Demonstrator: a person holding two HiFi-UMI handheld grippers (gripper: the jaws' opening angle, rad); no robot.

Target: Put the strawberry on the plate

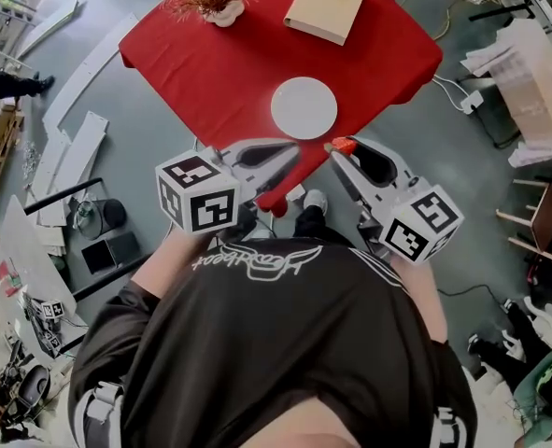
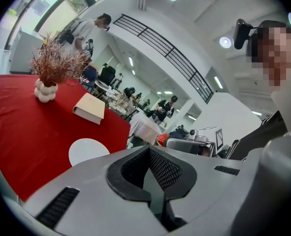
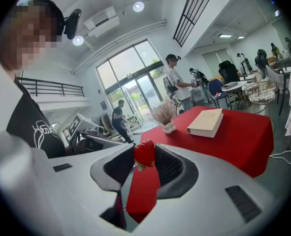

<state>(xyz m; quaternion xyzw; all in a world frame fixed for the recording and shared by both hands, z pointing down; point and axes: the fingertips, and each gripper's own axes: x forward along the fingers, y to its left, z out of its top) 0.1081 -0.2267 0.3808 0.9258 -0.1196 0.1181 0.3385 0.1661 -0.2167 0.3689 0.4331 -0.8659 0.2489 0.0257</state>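
Jaws of right gripper [image 3: 145, 157] pinch strawberry [image 1: 345, 145] at their tips, lower centre of head view, at surface [image 1: 229, 63] near edge. Left gripper [image 1: 292, 152] jaws closed, empty. Plate [image 1: 304, 107] just beyond, bare cloth all around it.

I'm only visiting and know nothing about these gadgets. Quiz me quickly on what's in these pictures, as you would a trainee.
1. True or false: the plate has nothing on it.
2. What does the right gripper hold? A) a spoon B) the strawberry C) a cup
3. Fill in the colour: the book lies on a ___ tablecloth.
Key: 1 true; 2 B; 3 red.
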